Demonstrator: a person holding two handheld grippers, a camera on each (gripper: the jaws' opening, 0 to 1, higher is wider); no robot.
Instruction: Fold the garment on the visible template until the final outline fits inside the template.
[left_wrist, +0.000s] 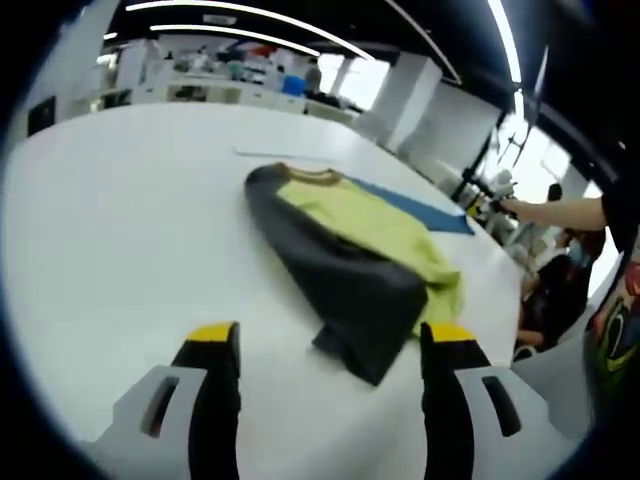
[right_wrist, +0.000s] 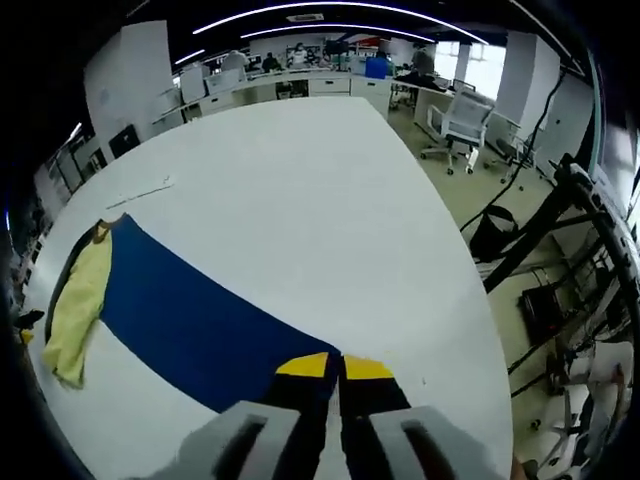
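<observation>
The shirt (left_wrist: 355, 265), yellow with dark sleeves, lies partly folded on the white worktop (left_wrist: 120, 230), overlapping the blue template (right_wrist: 190, 320). It looks light, limp and prone to sliding, so take hems or corners. Left tongs (left_wrist: 330, 350) gape wide before it; right tongs (right_wrist: 335, 368) are pinched together, empty.

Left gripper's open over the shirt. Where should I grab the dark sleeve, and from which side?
Probably the sleeve end, the loose dark flap nearest the left gripper. It lies flat on the white table, pointing at the open jaws, so come in low from the near side and pinch its edge, clear of the yellow-green body.
</observation>
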